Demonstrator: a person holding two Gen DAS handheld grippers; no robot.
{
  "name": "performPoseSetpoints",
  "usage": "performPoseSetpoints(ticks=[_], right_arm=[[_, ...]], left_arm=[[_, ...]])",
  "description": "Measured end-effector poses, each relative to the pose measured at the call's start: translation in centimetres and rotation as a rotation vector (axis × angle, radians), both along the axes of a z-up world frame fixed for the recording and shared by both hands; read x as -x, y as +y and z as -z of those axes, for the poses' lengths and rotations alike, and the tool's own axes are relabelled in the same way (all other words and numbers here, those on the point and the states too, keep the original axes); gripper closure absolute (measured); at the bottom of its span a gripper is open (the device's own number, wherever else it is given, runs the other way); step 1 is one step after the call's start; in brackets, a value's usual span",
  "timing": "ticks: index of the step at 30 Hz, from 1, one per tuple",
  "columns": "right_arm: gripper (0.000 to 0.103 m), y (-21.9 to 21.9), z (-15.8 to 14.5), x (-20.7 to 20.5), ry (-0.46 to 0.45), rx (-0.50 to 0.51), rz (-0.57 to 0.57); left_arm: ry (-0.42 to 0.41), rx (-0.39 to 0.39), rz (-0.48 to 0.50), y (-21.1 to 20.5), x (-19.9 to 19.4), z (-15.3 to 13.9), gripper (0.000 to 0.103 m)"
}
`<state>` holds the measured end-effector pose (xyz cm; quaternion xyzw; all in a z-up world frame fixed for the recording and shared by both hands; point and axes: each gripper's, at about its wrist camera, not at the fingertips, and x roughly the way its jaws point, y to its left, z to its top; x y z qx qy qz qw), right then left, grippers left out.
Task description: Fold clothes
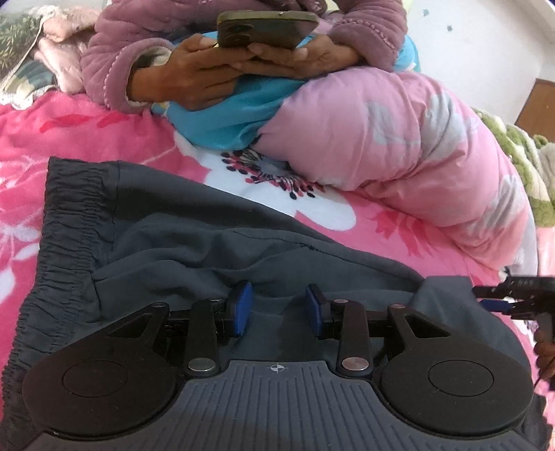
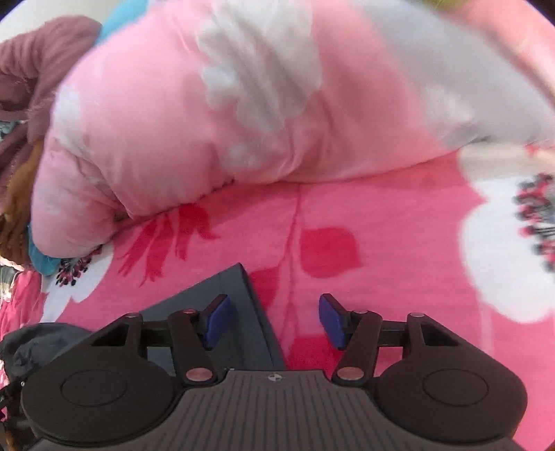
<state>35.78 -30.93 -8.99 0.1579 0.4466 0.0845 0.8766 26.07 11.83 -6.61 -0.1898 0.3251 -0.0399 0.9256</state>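
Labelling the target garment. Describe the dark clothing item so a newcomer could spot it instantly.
Start from the pink floral bedsheet that fills the scene. On it, nearest the camera and in front of the rolled pink quilt, lie the dark grey shorts. They are the only dark, unpatterned cloth there, with a gathered elastic waistband along their left edge.

Your shorts lie flat on the bed, waistband to the left. Behind them sits a rolled quilt, and behind that a person's hands hold a phone. Your left claw hangs over the shorts; your right claw straddles their right edge.
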Motion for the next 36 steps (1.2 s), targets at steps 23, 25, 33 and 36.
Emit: performPoseSetpoints(ticks=[23,25,33,36], right_arm=[[0.043,2.9,-5.1,5.1,-0.149,0.08,-0.088],[0.043,3.1,-2.8,2.0,-0.089,0.094,-0.053],[0.102,2.3,0.6,-0.4,0.014,0.024,0.014],[0.102,2.3,0.2,1.1,0.02,0.013,-0.016]], left_arm=[[0.001,0.008,-0.045,-0.2,-0.2,0.2,0.069],[0.007,0.016,-0.052,-0.1,-0.3,0.2,0.069],[0.024,0.063,-0.07,0.2,-0.6,0.2,0.069],[0.024,0.066,-0.072,0.2,-0.5,0.2,0.069]])
